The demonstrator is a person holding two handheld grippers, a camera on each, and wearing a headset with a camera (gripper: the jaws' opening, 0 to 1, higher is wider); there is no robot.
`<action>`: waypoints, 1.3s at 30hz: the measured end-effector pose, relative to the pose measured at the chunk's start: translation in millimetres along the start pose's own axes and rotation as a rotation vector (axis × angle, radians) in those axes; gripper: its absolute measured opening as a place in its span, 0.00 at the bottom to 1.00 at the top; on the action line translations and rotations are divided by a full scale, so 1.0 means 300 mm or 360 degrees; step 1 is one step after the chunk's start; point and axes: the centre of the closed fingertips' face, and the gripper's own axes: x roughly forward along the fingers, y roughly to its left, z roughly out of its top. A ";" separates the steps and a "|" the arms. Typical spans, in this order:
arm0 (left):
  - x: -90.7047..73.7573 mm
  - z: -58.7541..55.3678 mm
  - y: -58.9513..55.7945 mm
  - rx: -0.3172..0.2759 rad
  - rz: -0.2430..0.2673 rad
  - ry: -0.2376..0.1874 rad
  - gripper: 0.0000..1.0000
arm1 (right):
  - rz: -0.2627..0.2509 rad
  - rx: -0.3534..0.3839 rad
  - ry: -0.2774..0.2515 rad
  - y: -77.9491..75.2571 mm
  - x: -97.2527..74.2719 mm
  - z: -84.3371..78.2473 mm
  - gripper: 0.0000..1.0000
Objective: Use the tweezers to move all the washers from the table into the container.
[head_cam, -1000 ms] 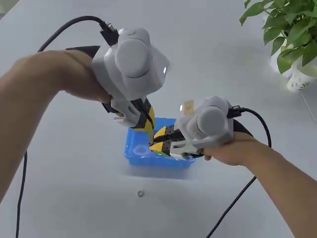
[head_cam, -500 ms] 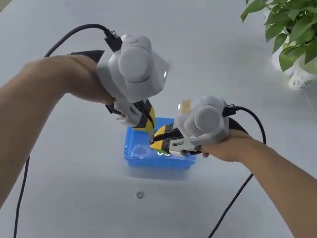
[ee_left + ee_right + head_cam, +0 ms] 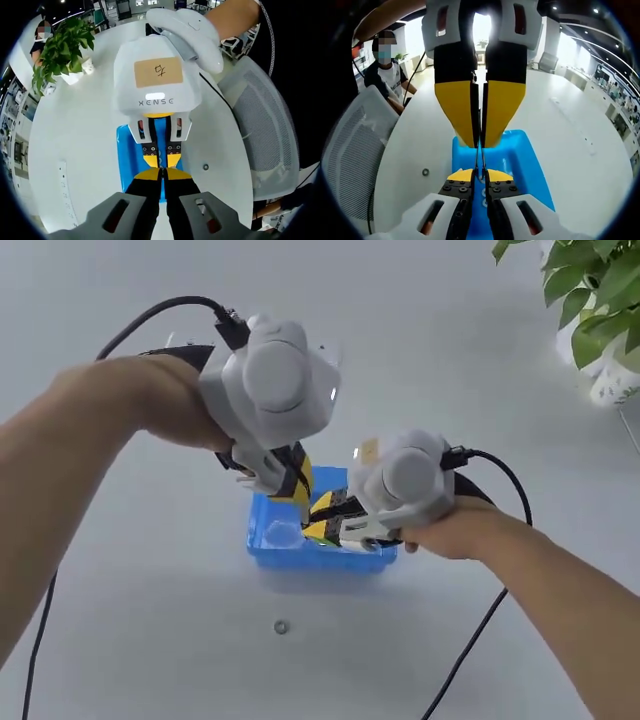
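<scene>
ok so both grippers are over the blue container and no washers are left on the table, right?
Not quite: the head view shows one washer on the table, in front of the blue container and apart from it. The left gripper and right gripper are over the container, as you said.

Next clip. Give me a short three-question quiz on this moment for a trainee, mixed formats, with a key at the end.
1. True or false: a washer lies on the table, outside the blue container.
2. Multiple choice: the left hand-held gripper and the right hand-held gripper meet tip to tip (a) over the blue container, (b) over a metal tray, (c) over a cardboard box.
3. Fill in: the thin tool pinched between the left hand-held gripper's jaws in the right gripper view is the ____.
Key: 1 true; 2 a; 3 tweezers.
</scene>
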 end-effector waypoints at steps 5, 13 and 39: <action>0.014 -0.009 0.001 -0.0006 -0.0007 -0.0006 0.05 | 0.0003 0.0001 0.0015 -0.001 0.013 -0.014 0.09; 0.033 -0.015 0.002 -0.0004 -0.0005 -0.0007 0.05 | 0.0010 -0.0008 0.0040 -0.004 0.025 -0.031 0.09; 0.050 -0.021 0.006 -0.0006 0.0000 -0.0008 0.05 | 0.0024 0.0001 0.0065 -0.008 0.036 -0.049 0.11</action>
